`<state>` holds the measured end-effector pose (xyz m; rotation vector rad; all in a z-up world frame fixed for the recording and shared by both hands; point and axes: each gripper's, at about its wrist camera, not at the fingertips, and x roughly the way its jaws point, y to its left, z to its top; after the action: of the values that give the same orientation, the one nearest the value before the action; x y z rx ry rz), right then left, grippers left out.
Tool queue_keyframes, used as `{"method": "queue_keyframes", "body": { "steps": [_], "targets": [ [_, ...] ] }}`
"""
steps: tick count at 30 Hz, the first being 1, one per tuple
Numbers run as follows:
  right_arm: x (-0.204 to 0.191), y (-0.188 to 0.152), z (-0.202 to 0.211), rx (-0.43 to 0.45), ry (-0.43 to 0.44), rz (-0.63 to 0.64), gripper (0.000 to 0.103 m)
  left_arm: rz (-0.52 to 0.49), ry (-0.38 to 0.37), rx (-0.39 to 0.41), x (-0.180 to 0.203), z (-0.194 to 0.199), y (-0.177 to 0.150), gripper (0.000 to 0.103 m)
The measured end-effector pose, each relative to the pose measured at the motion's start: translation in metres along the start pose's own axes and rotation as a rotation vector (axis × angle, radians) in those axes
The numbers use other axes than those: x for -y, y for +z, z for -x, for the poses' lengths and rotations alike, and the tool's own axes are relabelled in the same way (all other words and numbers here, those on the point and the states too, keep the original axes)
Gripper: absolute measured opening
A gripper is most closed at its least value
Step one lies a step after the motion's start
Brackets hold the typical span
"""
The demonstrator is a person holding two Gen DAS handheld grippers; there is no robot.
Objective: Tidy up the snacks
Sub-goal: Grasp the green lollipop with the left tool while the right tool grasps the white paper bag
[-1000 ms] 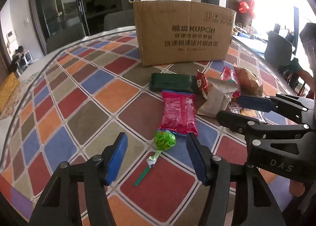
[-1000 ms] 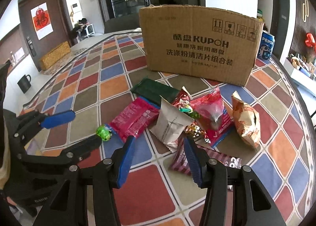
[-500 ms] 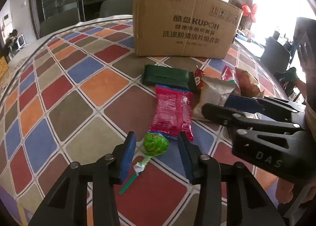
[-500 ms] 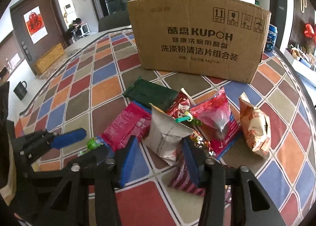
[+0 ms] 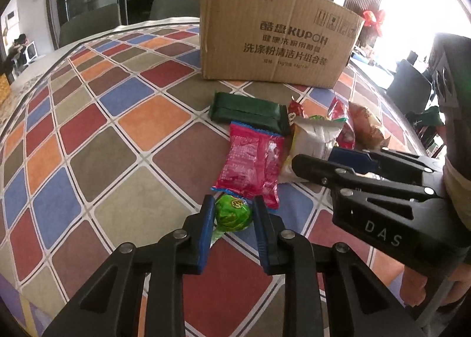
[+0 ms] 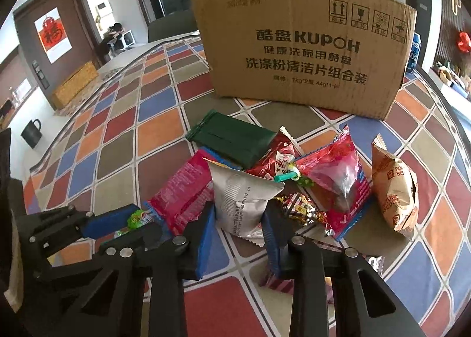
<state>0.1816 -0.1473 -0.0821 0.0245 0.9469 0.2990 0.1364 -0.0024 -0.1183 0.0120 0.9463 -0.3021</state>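
Note:
A green lollipop (image 5: 233, 215) lies on the table between the blue pads of my left gripper (image 5: 232, 213), which has closed in on its head. A pink packet (image 5: 253, 164) lies just beyond it, then a dark green pack (image 5: 247, 111). My right gripper (image 6: 239, 220) is open around the lower end of a silver packet (image 6: 241, 201). Red packets (image 6: 338, 178), a gold-wrapped sweet (image 6: 300, 209) and a tan biscuit bag (image 6: 394, 189) lie to its right. A cardboard box (image 6: 303, 51) stands behind the pile.
The table has a checked cloth (image 5: 141, 119) in several colours. A blue can (image 6: 413, 51) stands behind the box's right end. Chairs (image 5: 88, 25) stand at the table's far side. The right gripper shows in the left wrist view (image 5: 338, 160).
Both grippers moved forward and down. My left gripper closed from wide open onto the green lollipop. My right gripper narrowed a little and now straddles the silver packet.

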Motion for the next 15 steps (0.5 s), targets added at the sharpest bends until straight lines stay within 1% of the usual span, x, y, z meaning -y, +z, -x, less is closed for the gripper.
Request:
{"method": "queue_keyframes", "body": {
  "steps": [5,15],
  "targets": [
    [0.0,-0.003,0.01,0.01,0.013,-0.006,0.032,-0.004,0.003,0.034,0.005,0.013,0.005,0.026],
    [-0.002,-0.005,0.041,0.064,0.022,0.001,0.032,-0.009,0.009,0.114,0.012,0.048,0.014,0.026]
  ]
}}
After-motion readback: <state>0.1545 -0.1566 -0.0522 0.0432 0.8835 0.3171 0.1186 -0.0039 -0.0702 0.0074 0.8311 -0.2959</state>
